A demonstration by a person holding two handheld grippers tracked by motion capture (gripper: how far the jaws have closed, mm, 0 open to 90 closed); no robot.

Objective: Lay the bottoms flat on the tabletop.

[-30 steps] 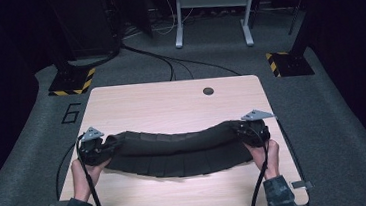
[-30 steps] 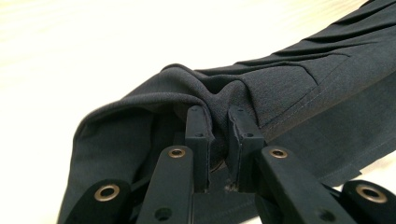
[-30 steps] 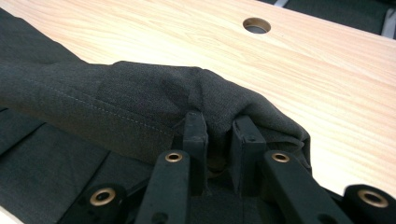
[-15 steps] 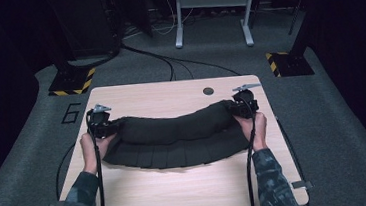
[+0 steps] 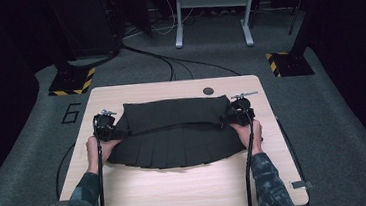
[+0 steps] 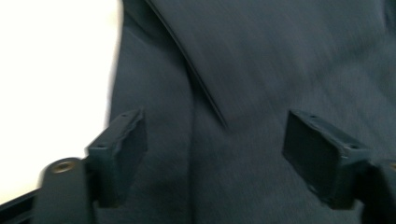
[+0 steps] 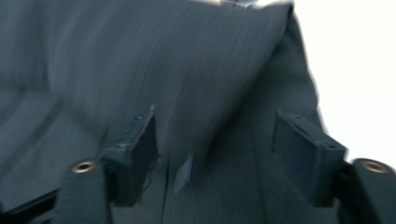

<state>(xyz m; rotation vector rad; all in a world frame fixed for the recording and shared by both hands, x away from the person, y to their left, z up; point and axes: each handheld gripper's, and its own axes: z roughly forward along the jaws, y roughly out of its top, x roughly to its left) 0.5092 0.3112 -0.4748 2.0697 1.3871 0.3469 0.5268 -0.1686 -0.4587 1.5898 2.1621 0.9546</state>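
Since both grippers are parked right at the sides of the black pleated skirt (image 5: 173, 134), figured I'd note how it'll prob handle. It's soft, floppy fabric, light, no stiffness at all, so it'll sag and bunch wherever it's not supported. Not fragile, not really slippery imo, but the pleats will shift if dragged.

Where it is: spread flat on the table (image 5: 188, 188), stretched between the two tools, w/ a folded-over panel lying on the half farther from the hands and the pleated hem fanning back toward the person.

Left gripper (image 6: 212, 149): jaws stand wide apart, nothing pinched, just cloth lying under and between them. A fold edge runs diagonally just ahead of the jaws, and bare table shows off to its left. Right gripper (image 7: 212, 154): same deal, jaws spread wide, no grip on anything, fabric underneath, table visible ahead and to its right past the skirt's edge.

Best hold imo = the side edges or corners of that folded layer, right in front of each gripper. Pinch both layers together, one tool per side, and keep it taut btw them so the middle doesn't droop.
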